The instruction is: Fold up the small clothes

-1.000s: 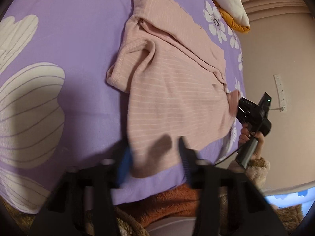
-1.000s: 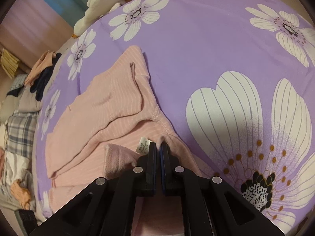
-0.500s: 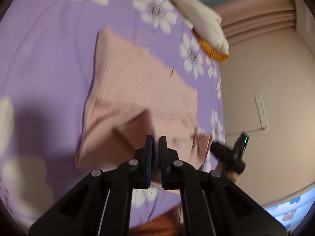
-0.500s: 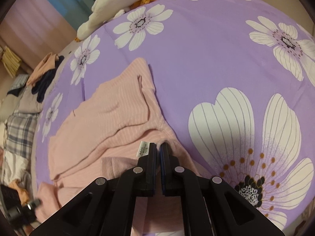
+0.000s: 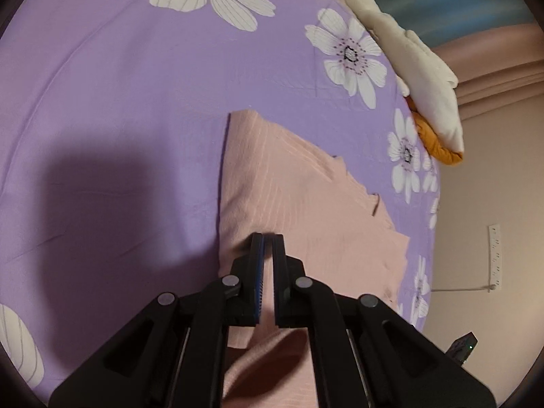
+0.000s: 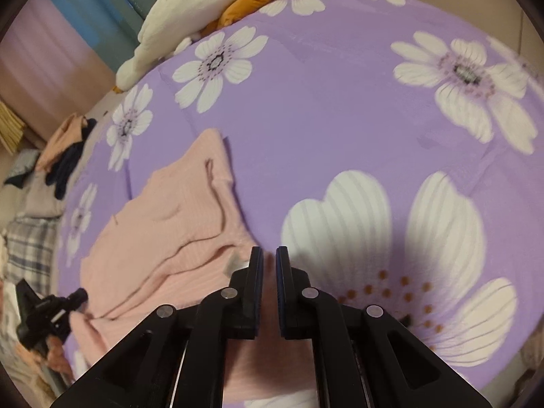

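I am looking down over both grippers at a pink striped garment (image 5: pixel 306 204) that is lying on the purple flowered bedsheet (image 5: pixel 136 102) of the bed, partly folded over itself.

My left gripper (image 5: pixel 268 238) is clamping closed on a fold of the pink garment: the cloth is running up between its two black fingers (image 5: pixel 255 272) and bunching into a raised, shadowed loop just beneath them, close to the camera. The rest of the garment is spreading away from the fingertips toward the far right, with one straight edge lying along the sheet on the left side and a small notch at the far edge.

My right gripper (image 6: pixel 269 251) is also pinching shut on the same garment (image 6: pixel 163 238), with pink fabric showing between its fingers (image 6: pixel 255 289) and below them. A small white label (image 6: pixel 234 265) is sitting just left of its left fingertip. From this view the garment is stretching away to the left in soft ridges, and the left gripper (image 6: pixel 73 301) is showing at the garment's lower left corner, gripping the cloth there.

A large white flower print (image 6: pixel 391 238) is lying just right of my right gripper. At the far edge of the bed a cream and orange bundle of bedding (image 6: pixel 204 6) is resting, and off the bed's left side a heap of other clothes (image 6: pixel 61 149) and a plaid cloth (image 6: pixel 27 248) are lying.
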Motion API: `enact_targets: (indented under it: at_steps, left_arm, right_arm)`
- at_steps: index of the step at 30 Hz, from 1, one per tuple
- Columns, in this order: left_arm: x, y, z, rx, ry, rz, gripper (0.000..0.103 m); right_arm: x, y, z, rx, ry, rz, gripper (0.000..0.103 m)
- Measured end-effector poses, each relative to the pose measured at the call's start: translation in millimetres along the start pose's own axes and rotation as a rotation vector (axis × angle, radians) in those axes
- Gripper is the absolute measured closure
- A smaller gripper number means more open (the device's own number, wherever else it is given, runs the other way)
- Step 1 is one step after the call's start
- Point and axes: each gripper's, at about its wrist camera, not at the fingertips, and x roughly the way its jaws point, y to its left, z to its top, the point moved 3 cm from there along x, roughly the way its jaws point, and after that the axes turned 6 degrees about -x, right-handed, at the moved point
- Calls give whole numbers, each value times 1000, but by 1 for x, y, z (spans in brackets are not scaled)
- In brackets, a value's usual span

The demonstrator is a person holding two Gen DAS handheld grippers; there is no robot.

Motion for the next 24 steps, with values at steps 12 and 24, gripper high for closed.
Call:
enact_targets:
  at_steps: [12, 24]
  left_arm:
    - [-57, 5, -59, 129, 75, -26, 49]
    - [-35, 0, -92, 91, 251, -135, 74]
  right_arm:
    - [-31, 11, -29, -68, 57, 153, 61]
    - [2, 57, -50, -156, 183, 223, 86]
